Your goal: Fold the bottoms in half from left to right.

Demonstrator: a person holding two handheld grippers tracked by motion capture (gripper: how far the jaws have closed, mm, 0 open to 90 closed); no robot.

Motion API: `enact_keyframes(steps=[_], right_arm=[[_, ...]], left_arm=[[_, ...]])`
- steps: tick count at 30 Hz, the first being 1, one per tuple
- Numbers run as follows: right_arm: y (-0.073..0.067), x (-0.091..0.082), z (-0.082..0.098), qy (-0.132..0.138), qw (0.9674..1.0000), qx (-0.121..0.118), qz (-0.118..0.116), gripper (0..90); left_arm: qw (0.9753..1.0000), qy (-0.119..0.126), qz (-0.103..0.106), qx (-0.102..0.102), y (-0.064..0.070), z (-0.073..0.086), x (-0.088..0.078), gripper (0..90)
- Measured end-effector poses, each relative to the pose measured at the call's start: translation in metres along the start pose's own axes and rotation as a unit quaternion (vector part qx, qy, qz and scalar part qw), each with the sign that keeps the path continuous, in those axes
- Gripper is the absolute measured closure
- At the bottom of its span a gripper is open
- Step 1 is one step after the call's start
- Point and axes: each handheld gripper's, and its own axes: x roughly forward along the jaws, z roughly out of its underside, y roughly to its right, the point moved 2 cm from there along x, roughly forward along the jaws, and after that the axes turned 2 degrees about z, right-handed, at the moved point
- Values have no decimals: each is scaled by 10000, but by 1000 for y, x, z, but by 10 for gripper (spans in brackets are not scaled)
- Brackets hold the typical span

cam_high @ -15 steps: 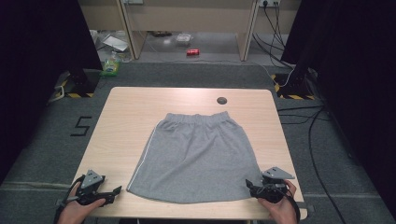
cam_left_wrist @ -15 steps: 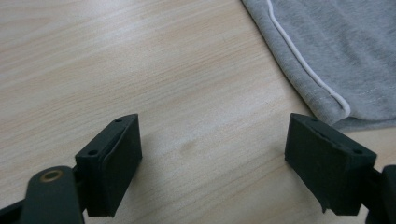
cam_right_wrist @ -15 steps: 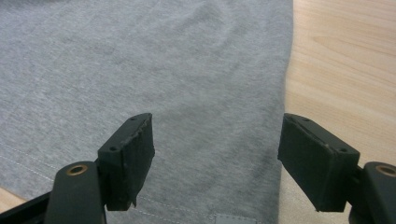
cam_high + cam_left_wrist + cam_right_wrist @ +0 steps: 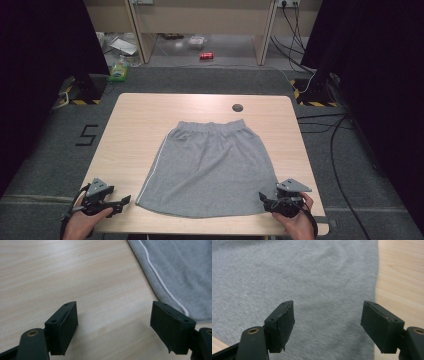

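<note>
Left gripper [image 4: 125, 201] is hovering at the table's [image 4: 140, 125] near-left corner, jaws apart and empty, just beside the skirt's [image 4: 212, 165] near-left hem corner. Skirt is lying flat mid-table, waistband toward the far edge. Right gripper [image 4: 263, 198] is sitting over the near-right hem corner, jaws apart, nothing clamped. Step judged: approaching the hem. Next move calls for closing on both corners.

You have one grey skirt [image 4: 210, 167] on one table [image 4: 140, 130], two grippers at five and seven o'clock, and one red can [image 4: 206, 56] at twelve.
</note>
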Motion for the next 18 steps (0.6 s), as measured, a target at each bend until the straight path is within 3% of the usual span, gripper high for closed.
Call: enact_keyframes(steps=[8, 18], right_arm=[[-9, 0, -4, 31, 9999, -77, -74, 271], [-21, 2, -10, 149, 9996, -127, -196, 270]], left_arm=[[9998, 57, 163, -111, -5, -23, 16, 219], [9994, 164, 266, -177, -7, -67, 46, 242]])
